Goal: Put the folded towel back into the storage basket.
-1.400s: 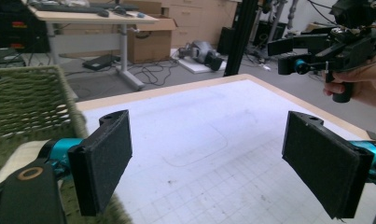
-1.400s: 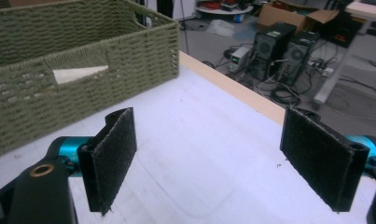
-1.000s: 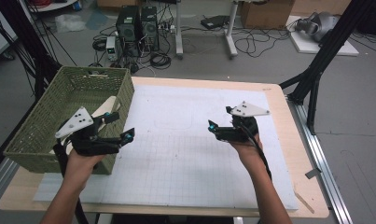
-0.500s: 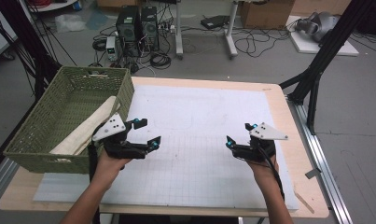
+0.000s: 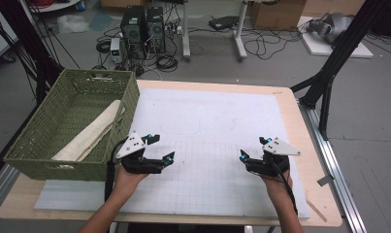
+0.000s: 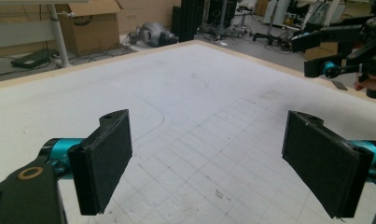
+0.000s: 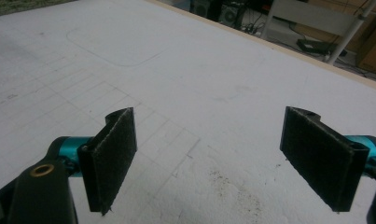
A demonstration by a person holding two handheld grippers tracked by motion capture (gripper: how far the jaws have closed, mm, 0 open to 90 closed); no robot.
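The work looks finished, or nearly so. A rolled cream cloth point(image 5: 91, 133) lies inside the green wicker basket point(image 5: 130, 97), and nothing is left out on the white grid mat point(image 5: 207, 121) that covers the worktop point(image 5: 300, 126). Judging from that, the placing step is done and what remains is only to draw the hands clear of the basket.

The left hand-held gripper point(image 5: 160, 148) hovers over the mat just beside the basket's near right corner, released, with its jaws spread wide and nothing between them; the left gripper view shows its black pads point(image 6: 106, 163) framing bare mat. The right hand-held gripper point(image 5: 253, 149) is well apart from the basket, toward the mat's far side from it, also released and empty, with its pads point(image 7: 112, 154) standing wide over the mat.

The cloth is a long, narrow bundle. Its long axis runs diagonally across the basket floor, from the near left corner up toward the right wall, where its upper end leans on the basket's rim, close to the left hand-held gripper. The lower end rests low against the front wall.
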